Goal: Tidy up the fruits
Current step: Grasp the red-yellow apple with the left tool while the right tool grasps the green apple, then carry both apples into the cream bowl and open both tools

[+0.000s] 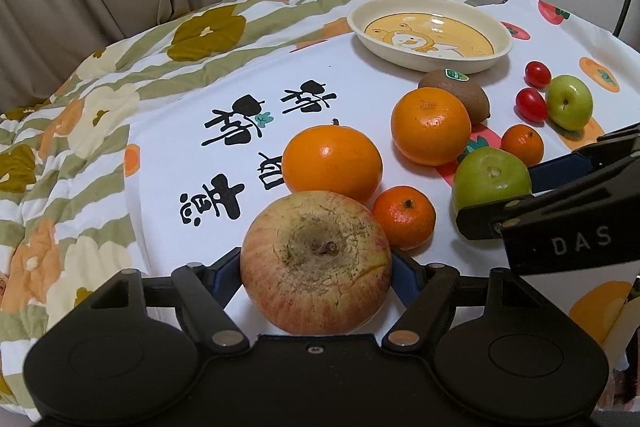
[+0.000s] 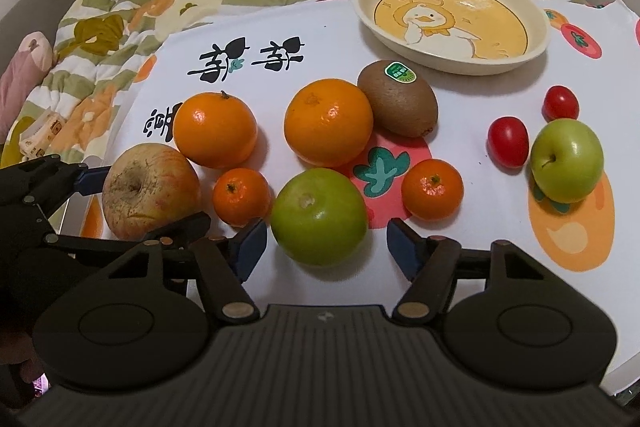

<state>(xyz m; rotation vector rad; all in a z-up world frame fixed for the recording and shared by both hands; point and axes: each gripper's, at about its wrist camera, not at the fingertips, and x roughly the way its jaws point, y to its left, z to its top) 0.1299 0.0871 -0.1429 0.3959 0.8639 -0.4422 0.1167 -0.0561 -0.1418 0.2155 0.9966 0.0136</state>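
Observation:
A mottled red apple (image 1: 316,263) lies on the white printed cloth (image 1: 192,187), and my left gripper (image 1: 316,263) is shut on it, a blue pad against each side. A large green apple (image 2: 320,215) sits between the fingers of my right gripper (image 2: 326,239), which is open, with a small gap at each pad. In the left wrist view the right gripper (image 1: 500,191) straddles that green apple (image 1: 492,175). In the right wrist view the left gripper (image 2: 152,195) holds the red apple (image 2: 148,183). A cream duck plate (image 2: 452,63) stands empty at the back.
On the cloth lie two large oranges (image 2: 216,131) (image 2: 328,123), two mandarins (image 2: 242,197) (image 2: 432,189), a kiwi (image 2: 396,103), two cherry tomatoes (image 2: 508,143) (image 2: 560,103) and a small green apple (image 2: 566,161). A flowered quilt (image 2: 120,27) surrounds the cloth.

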